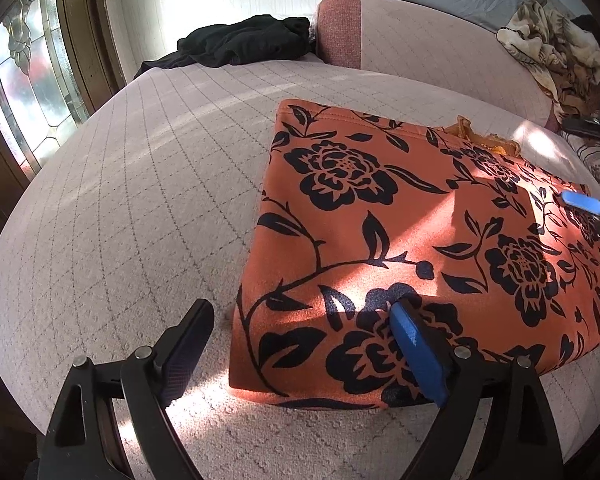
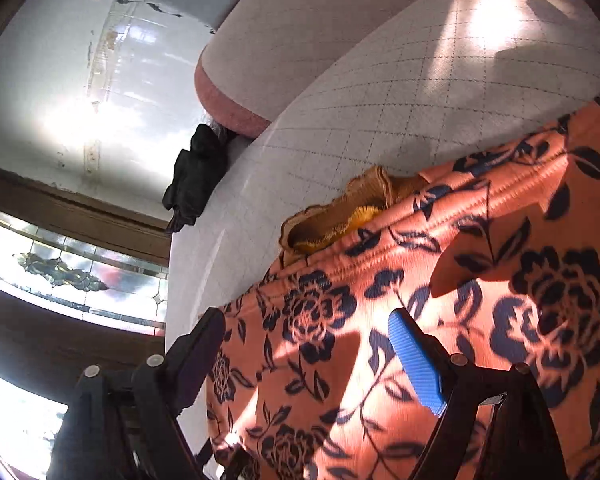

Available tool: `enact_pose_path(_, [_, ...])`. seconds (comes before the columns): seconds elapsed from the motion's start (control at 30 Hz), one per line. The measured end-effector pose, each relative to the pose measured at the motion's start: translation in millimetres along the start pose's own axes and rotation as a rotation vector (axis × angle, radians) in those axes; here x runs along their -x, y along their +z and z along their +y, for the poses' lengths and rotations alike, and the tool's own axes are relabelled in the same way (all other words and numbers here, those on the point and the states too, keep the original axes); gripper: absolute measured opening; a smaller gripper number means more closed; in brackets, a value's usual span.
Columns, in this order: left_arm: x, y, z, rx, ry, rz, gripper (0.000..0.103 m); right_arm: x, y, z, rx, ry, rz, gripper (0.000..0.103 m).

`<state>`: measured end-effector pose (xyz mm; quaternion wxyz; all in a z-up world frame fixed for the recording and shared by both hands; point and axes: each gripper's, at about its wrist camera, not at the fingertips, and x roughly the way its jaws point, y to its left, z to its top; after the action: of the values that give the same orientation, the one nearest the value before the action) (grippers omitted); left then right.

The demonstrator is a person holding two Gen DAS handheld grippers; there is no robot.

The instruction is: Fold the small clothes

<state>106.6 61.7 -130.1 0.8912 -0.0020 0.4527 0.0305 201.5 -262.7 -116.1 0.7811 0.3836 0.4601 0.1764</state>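
**Garment Laid Flat, Both Tools Released**

The orange cloth garment with black flower print (image 1: 400, 240) lies flat on the pale quilted sofa seat (image 1: 140, 200), ready for folding. The left tool (image 1: 300, 344) straddles its near corner, jaws wide, gripping nothing. The right tool (image 2: 308, 356) hovers wide open, empty.

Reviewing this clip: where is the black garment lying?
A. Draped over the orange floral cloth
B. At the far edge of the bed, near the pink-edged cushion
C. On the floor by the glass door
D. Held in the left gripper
B: the black garment lies at the far edge of the bed beside the pink-edged cushion, well apart from the orange floral cloth.
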Motion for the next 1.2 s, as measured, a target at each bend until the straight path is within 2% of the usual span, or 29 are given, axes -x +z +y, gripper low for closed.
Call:
enact_pose_path(0.07, [1,-1,1,0.004,0.003,0.0,0.091,26,-30,-6,0.003,0.034,-0.002,0.086])
enact_pose_path(0.13, [2,-2,2,0.009,0.003,0.001,0.091,47,-51,-25,-0.019,-0.008,-0.006,0.086])
enact_pose_path(0.23, [5,-2,4,0.011,0.01,0.005,0.091,81,-71,-70,-0.133,-0.063,-0.047,0.086])
enact_pose_path(0.3, [14,-1,4,0.007,0.025,-0.016,0.091,110,-79,-86,-0.169,-0.044,-0.09,0.086])
enact_pose_path(0.4, [23,0,4,0.002,0.021,-0.049,0.091,141,-88,-94,-0.126,-0.042,-0.143,0.087])
enact_pose_path(0.47, [13,-1,5,0.008,0.021,0.004,0.091,147,-89,-115,-0.172,-0.12,-0.135,0.087])
enact_pose_path(0.53, [1,-3,10,0.034,0.014,0.063,0.091,158,-90,-130,-0.236,-0.059,-0.153,0.087])
enact_pose_path(0.6, [8,1,14,0.066,0.028,0.052,0.091,169,-86,-121,-0.199,-0.08,-0.181,0.087])
enact_pose_path(0.7, [24,9,11,0.043,0.036,-0.019,0.09,175,-71,-106,-0.148,-0.036,-0.187,0.087])
enact_pose_path(0.87, [28,22,2,0.05,-0.007,-0.03,0.09,156,-12,-93,-0.119,-0.008,-0.184,0.087])
enact_pose_path(1.1, [13,22,-9,0.032,-0.015,-0.006,0.09,94,87,-121,-0.202,-0.021,-0.143,0.087])
enact_pose_path(1.2, [4,22,-7,0.031,-0.008,0.011,0.09,74,113,-143,-0.256,-0.067,-0.153,0.087])
